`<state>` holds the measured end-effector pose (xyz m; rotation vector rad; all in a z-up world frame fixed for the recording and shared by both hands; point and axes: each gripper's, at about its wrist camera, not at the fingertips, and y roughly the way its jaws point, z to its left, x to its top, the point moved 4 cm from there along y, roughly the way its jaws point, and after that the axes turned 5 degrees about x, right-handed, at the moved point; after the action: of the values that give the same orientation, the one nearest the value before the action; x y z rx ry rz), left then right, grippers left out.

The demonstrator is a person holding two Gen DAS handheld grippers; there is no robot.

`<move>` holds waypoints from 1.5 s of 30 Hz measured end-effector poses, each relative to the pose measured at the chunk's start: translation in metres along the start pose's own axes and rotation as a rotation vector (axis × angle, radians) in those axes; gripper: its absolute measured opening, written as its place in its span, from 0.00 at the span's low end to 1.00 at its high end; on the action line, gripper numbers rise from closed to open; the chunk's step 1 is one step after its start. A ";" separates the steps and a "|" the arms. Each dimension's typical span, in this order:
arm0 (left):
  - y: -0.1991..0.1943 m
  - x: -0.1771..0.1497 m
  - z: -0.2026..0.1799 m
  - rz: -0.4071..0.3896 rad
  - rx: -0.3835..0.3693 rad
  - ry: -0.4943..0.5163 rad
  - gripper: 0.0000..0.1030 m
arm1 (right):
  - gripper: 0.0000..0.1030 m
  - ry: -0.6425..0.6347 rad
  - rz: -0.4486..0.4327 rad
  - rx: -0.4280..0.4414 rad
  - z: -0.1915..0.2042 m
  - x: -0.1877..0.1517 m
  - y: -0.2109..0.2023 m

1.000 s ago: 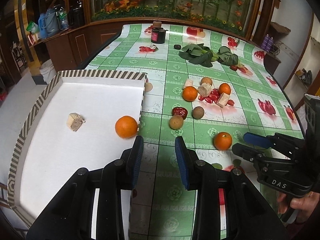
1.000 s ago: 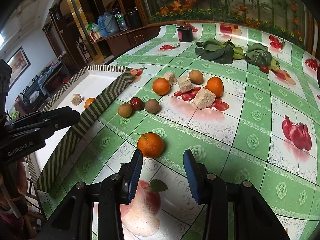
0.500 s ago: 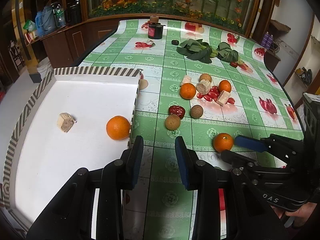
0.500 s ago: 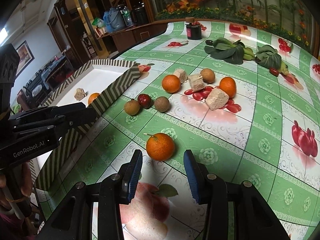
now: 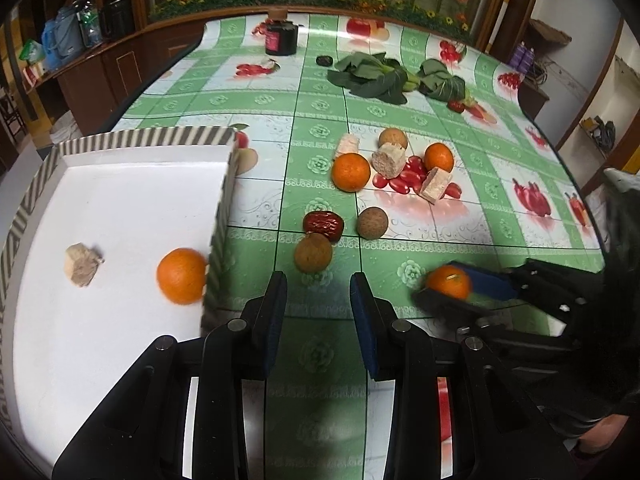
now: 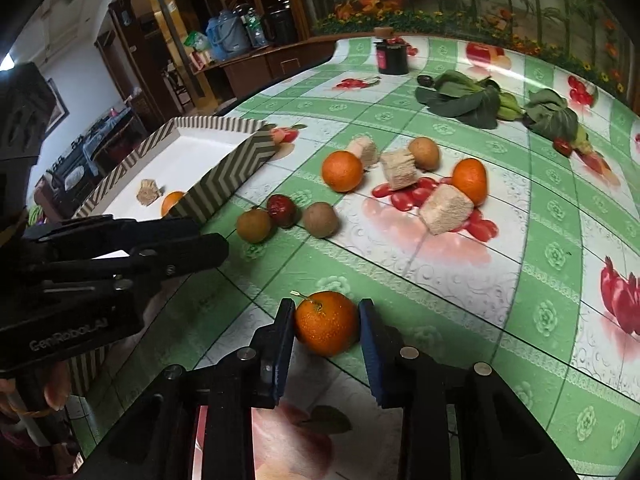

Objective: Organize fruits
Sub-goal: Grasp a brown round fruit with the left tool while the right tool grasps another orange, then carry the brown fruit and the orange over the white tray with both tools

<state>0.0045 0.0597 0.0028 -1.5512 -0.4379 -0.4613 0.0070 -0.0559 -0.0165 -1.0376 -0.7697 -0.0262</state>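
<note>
Right hand-held gripper (image 6: 325, 334) open w/ jaws either side of orange (image 6: 326, 322), prob. not gripping yet. Close gently, lift, carry to tray (image 5: 120, 184). Left hand-held gripper (image 5: 318, 312) open, holding nothing.

A: Which items are obscured in the left wrist view?

B: The right gripper (image 5: 452, 286) is motion-blurred, and its blue pad covers part of the orange (image 5: 448, 281) between its fingers. The tray (image 5: 218, 220) wall and the orange in the tray (image 5: 181, 275) are also smeared. The tray's left and near sides run out of frame.

A: And in the right wrist view?

B: The tray wall hides the lower half of the orange in the tray (image 6: 172, 202). The left gripper (image 6: 212, 240) shows from the side only; its finger gap cannot be judged. Contact between the pads and the orange (image 6: 326, 322) is unclear.
</note>
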 end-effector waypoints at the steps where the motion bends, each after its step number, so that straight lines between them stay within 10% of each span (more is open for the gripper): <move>1: 0.004 0.002 -0.002 0.009 0.003 0.006 0.31 | 0.30 0.014 -0.009 -0.002 -0.004 0.000 -0.003; 17: 0.032 0.010 -0.007 0.017 0.000 0.037 0.22 | 0.30 0.096 -0.044 0.039 -0.026 0.004 -0.014; 45: -0.049 -0.016 0.053 -0.122 0.088 -0.047 0.22 | 0.30 -0.014 -0.037 0.081 0.037 0.015 -0.013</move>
<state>-0.0339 0.1139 0.0340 -1.4581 -0.5844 -0.4938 -0.0069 -0.0291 0.0121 -0.9479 -0.7961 -0.0196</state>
